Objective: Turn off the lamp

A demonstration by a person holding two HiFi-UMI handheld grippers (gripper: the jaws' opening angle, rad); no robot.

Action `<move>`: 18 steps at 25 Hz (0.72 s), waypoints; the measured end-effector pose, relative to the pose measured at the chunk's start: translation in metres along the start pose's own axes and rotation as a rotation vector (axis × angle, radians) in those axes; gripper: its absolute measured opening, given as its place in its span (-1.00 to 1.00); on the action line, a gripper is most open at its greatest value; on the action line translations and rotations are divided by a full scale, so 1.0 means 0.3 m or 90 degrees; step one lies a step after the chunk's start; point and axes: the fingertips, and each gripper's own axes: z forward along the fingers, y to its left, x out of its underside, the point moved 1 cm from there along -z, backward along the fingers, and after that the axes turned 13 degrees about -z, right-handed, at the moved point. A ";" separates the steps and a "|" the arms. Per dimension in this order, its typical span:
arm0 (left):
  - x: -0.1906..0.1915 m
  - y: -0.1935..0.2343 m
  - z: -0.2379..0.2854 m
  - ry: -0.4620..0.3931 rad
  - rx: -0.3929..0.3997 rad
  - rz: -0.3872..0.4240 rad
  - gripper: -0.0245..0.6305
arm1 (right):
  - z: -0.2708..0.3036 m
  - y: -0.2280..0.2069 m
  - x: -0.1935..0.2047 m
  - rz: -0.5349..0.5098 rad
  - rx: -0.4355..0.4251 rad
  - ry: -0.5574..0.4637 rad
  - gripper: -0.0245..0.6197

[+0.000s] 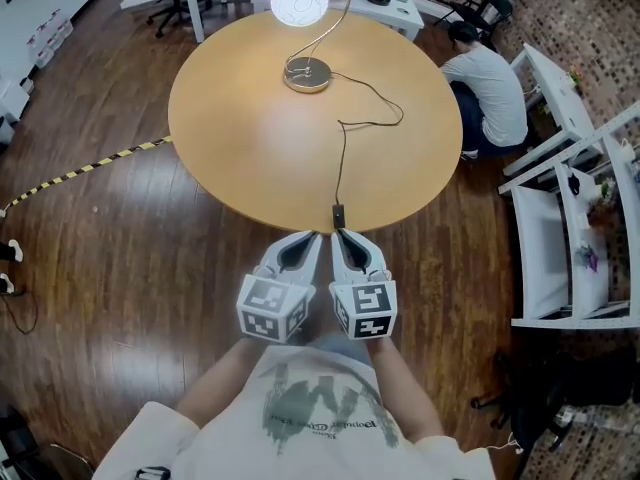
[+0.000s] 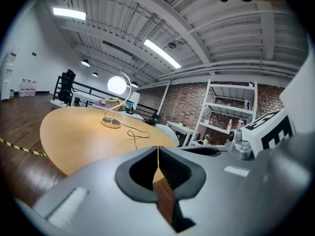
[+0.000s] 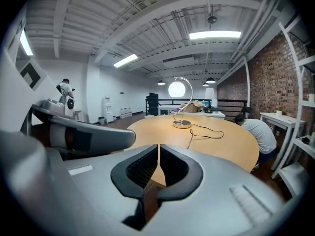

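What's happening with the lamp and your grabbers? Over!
Left gripper, right gripper: both shut, empty, at the table edge. Lamp lit, far side. Cord switch just ahead of right gripper. Nothing in the way.

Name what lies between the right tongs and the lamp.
Head view: the lamp's black cord and its inline switch, on otherwise bare tabletop.
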 end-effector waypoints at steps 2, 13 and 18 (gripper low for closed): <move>0.000 0.028 0.008 0.000 -0.001 -0.002 -0.91 | 0.037 -0.014 0.032 -0.008 0.007 0.018 -0.89; -0.031 0.094 0.073 0.010 -0.018 -0.016 -0.91 | 0.176 -0.072 0.135 -0.007 0.017 0.073 -0.86; -0.023 0.131 0.110 0.011 -0.027 -0.022 -0.91 | 0.227 -0.090 0.190 -0.026 0.010 0.101 -0.83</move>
